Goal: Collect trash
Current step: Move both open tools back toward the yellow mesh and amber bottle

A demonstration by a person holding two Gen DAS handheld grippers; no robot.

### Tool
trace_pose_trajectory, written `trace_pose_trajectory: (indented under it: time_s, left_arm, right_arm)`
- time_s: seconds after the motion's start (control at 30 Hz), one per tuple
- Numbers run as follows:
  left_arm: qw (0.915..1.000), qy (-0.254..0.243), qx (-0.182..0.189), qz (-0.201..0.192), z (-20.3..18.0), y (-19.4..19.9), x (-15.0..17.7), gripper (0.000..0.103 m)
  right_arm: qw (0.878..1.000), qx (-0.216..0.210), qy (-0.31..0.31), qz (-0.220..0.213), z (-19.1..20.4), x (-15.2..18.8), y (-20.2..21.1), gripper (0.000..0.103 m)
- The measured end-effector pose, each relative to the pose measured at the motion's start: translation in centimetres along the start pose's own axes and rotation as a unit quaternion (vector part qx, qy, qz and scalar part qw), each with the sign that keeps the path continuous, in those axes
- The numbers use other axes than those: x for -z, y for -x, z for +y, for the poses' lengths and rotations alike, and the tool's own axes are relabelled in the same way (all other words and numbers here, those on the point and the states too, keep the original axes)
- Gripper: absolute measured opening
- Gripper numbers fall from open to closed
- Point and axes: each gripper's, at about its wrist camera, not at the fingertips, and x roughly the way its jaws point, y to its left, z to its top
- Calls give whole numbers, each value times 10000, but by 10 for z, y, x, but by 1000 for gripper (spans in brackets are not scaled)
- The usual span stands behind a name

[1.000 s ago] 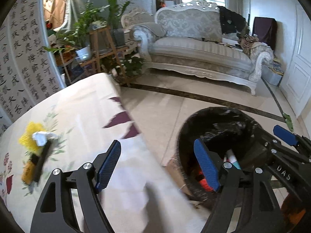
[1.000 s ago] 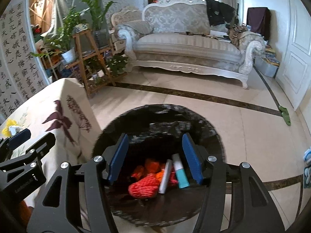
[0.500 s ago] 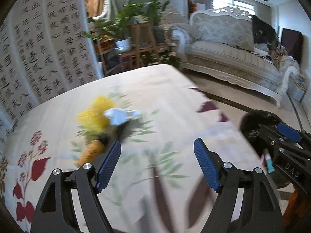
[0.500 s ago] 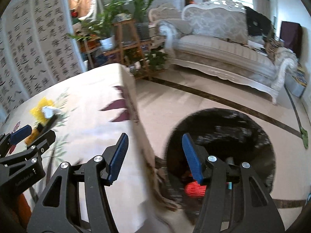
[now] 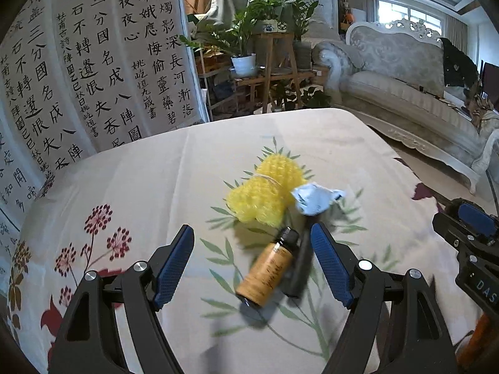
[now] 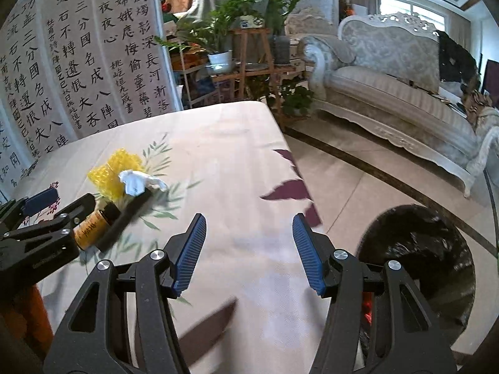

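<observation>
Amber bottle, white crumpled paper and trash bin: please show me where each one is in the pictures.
amber bottle (image 5: 268, 275): left wrist view, on the middle of its orange label.
white crumpled paper (image 5: 313, 199): left wrist view, on its middle.
trash bin (image 6: 418, 249): right wrist view, on the black liner inside.

Around the yellow mesh bundle (image 5: 265, 193) the desk (image 5: 140, 187) lies mostly bare: open cloth to its left and beyond it toward the calligraphy screen (image 5: 93, 62), open cloth to its right as far as the desk edge. On the near side it is crowded: a crumpled white paper (image 5: 315, 199) touches its right flank, and an amber bottle (image 5: 268, 274) and a dark stick (image 5: 299, 261) lie side by side just in front. The left tongs (image 5: 252, 265) stand wide over those two; the right tongs (image 6: 249, 249) hover over bare cloth well right of the bundle. Off that edge, on the floor, stands the black-lined bin (image 6: 421, 265).
</observation>
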Motion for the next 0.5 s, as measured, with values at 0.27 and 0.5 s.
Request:
trace_pose_trajectory:
  time_s: [0.27,0.5]
  left_arm:
    - [9998,-156,117,96,2,-25,-13,75]
    - [9986,-239,388,257,3,-42,-18,66]
  right_arm:
    - [9999,-97,100,45,18,-17,-21,56]
    - [9997,-166,183,59,29,-27,-33,56]
